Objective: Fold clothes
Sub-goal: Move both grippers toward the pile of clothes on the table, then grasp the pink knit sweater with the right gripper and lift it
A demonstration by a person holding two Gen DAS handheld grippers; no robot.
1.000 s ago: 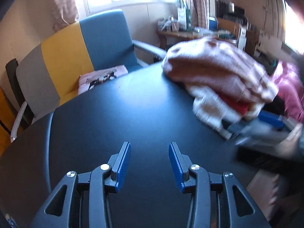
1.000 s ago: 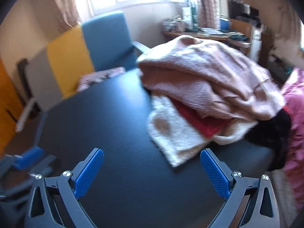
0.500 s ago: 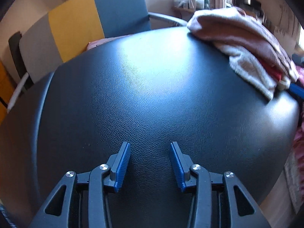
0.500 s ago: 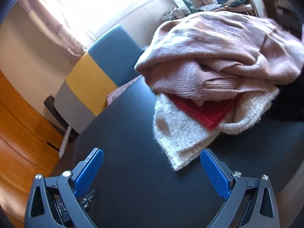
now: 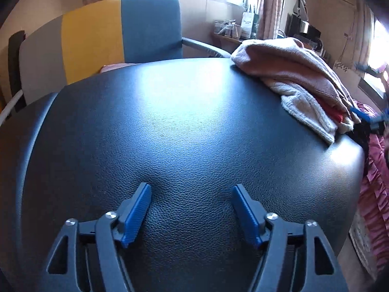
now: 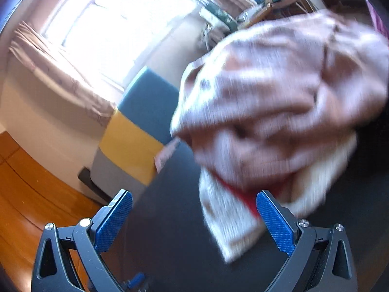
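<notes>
A pile of clothes lies on the far right of the black leather table (image 5: 184,131): a pink knit sweater (image 5: 287,65) on top, a cream fleece garment (image 5: 306,112) and a red one (image 5: 336,115) under it. My left gripper (image 5: 192,192) is open and empty, low over the table's near middle. In the right wrist view the pile is close and blurred: pink sweater (image 6: 287,92), cream garment (image 6: 228,219), red edge (image 6: 243,194). My right gripper (image 6: 194,199) is wide open, its right finger beside the cream garment's corner, holding nothing.
A chair with grey, yellow and blue panels (image 5: 102,41) stands behind the table, also in the right wrist view (image 6: 136,131). A cluttered desk (image 5: 233,34) is by the window. A pink ruffled fabric (image 5: 374,194) hangs off the table's right edge. Wooden floor (image 6: 29,185) lies left.
My left gripper has opened wider and stays low over the table. My right gripper has tilted and moved in close to the pile; its view is now blurred.
</notes>
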